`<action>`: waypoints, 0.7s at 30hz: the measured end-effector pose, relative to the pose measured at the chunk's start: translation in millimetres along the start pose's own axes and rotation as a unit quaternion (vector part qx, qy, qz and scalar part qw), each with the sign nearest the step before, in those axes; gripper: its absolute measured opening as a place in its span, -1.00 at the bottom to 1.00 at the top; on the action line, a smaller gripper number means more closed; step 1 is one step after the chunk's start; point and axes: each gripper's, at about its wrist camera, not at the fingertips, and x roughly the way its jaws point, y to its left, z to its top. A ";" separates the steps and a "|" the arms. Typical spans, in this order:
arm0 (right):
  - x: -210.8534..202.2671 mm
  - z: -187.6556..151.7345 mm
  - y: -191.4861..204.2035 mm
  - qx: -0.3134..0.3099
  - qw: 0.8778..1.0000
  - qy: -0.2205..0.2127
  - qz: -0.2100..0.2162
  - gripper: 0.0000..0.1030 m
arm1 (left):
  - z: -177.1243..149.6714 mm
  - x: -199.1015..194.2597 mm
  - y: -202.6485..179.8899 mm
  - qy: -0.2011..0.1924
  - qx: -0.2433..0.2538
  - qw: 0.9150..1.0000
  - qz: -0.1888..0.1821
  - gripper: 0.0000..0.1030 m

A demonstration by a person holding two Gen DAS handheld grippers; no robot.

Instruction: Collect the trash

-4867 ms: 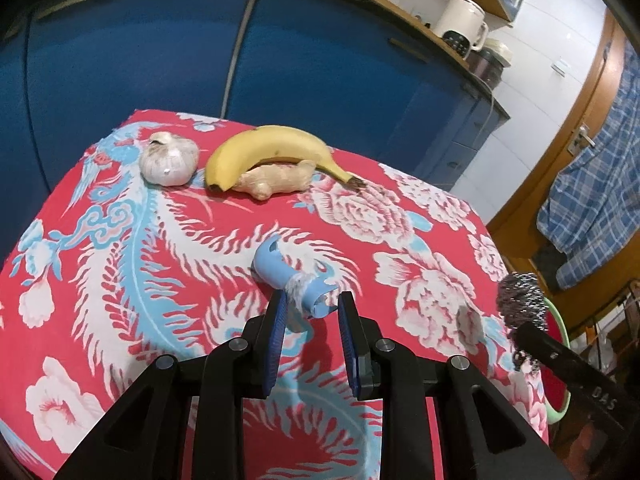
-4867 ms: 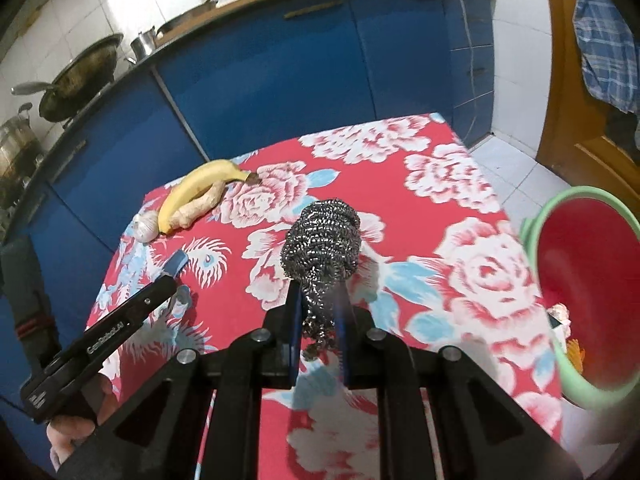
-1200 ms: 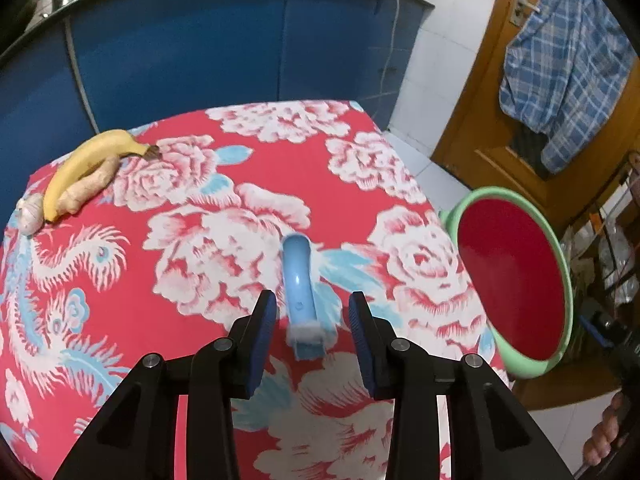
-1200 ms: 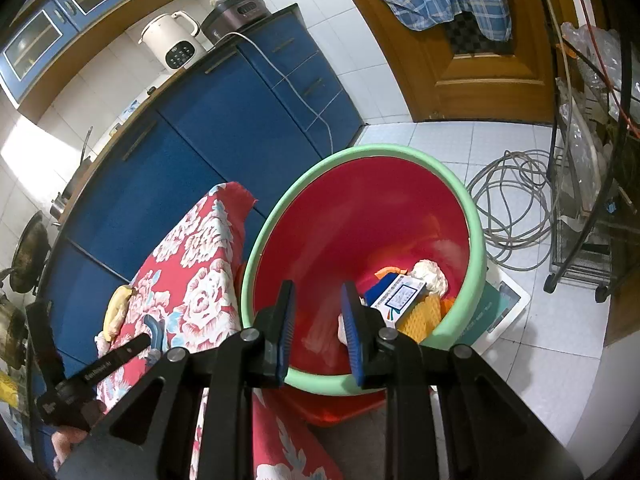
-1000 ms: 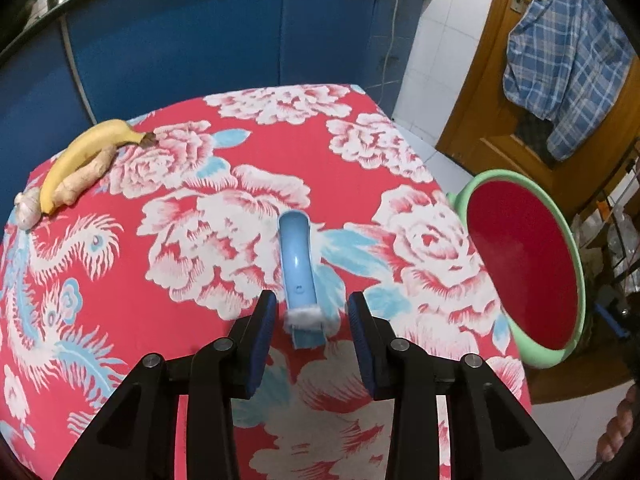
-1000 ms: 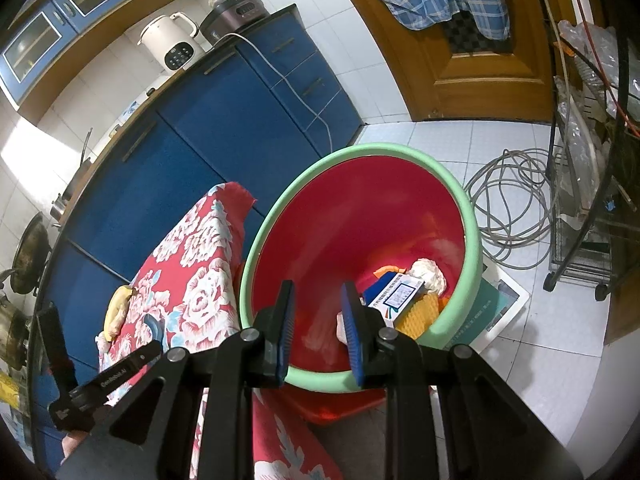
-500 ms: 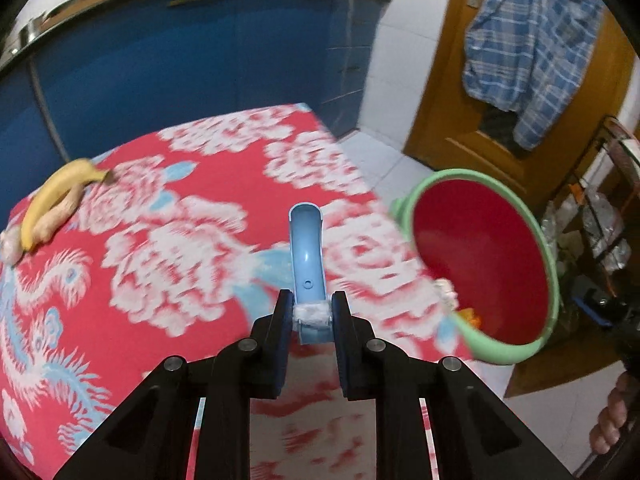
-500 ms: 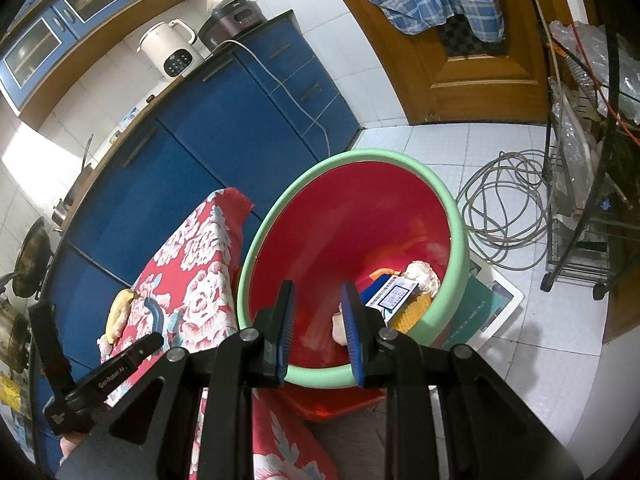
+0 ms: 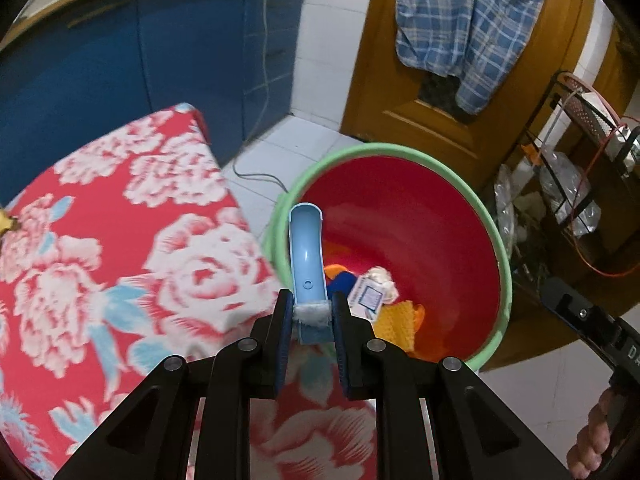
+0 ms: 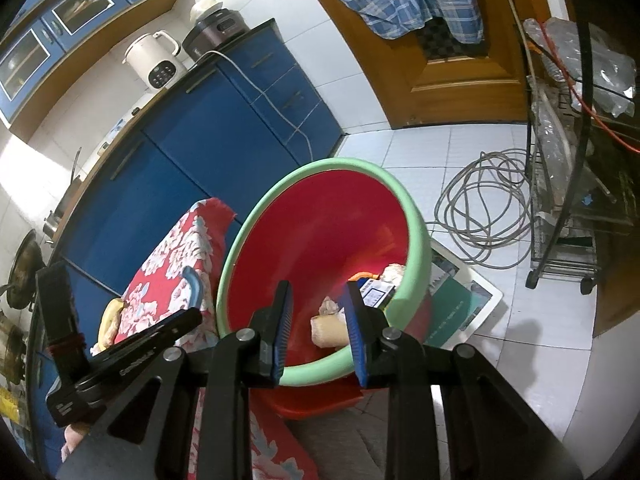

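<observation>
A curved light-blue plastic piece (image 9: 306,256) with white fluff at its base is clamped in my left gripper (image 9: 310,312), which is shut on it. It hangs over the edge of the red floral tablecloth (image 9: 100,240), its tip just above the green rim of the red bin (image 9: 400,152). In the right wrist view the same blue piece (image 10: 195,284) shows beside the bin (image 10: 320,168). My right gripper (image 10: 318,300) stands open over the bin's near side with nothing between its fingers. A white box (image 9: 368,294) and orange scraps lie in the bin.
A banana (image 10: 109,316) lies on the table's far part. Blue cabinets (image 10: 224,128) stand behind. On the tiled floor are a coiled cable (image 10: 480,208), a wire rack (image 10: 568,200) and a flat carton (image 10: 460,304) under the bin. A plaid shirt (image 9: 472,20) hangs on the door.
My left gripper closed on the blue piece, lifted it off the cloth and carried it right to the bin's rim. The right gripper stayed open and drifted slightly over the bin.
</observation>
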 end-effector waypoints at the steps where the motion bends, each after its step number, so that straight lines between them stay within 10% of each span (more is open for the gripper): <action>1: -0.4 0.2 -1.4 0.001 1.000 0.000 -0.001 -0.43 | -0.3 1.5 -1.0 0.001 0.000 1.000 -0.001 -0.61; 21: -5.2 -7.2 14.1 -0.017 1.000 0.003 0.009 -0.20 | -15.0 -32.7 21.9 -0.017 -0.031 0.999 0.034 -0.07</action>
